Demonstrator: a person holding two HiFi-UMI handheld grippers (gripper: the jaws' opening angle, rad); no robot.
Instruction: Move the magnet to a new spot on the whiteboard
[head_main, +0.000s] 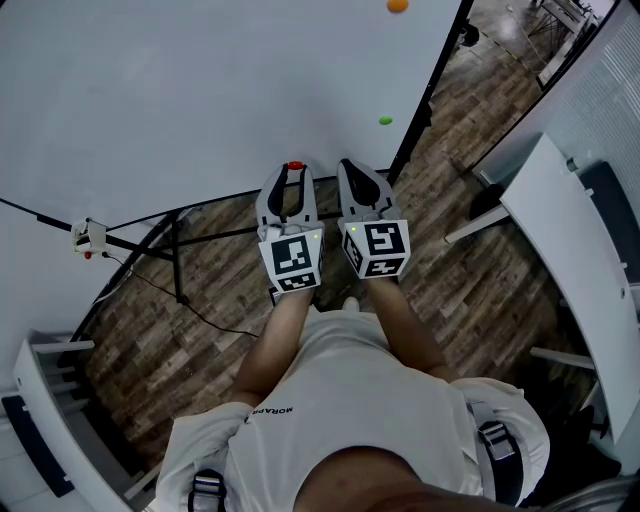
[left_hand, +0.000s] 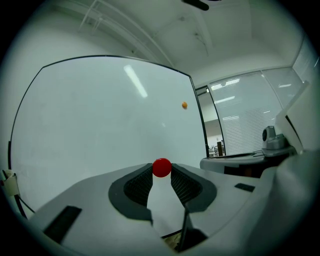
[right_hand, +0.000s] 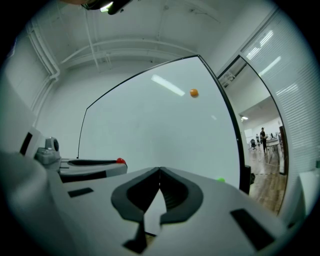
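A small round red magnet (left_hand: 161, 167) sits between the tips of my left gripper (left_hand: 161, 170), whose pads press it from both sides; in the head view the red magnet (head_main: 295, 166) shows at that gripper's tip (head_main: 294, 172), close to the whiteboard (head_main: 180, 90). My right gripper (right_hand: 160, 171) is shut with nothing in it and hangs beside the left one (head_main: 362, 176). An orange magnet (head_main: 398, 5) and a green magnet (head_main: 385, 121) stick to the board near its right edge. In the right gripper view the orange magnet (right_hand: 194, 92) is high on the board and the green magnet (right_hand: 221, 179) low.
The whiteboard stands on a black frame (head_main: 420, 110) over a wood-pattern floor (head_main: 200, 300). A small white device with a cable (head_main: 90, 238) hangs at the board's lower left. White tables and chairs stand at the right (head_main: 580, 260) and lower left (head_main: 40, 420).
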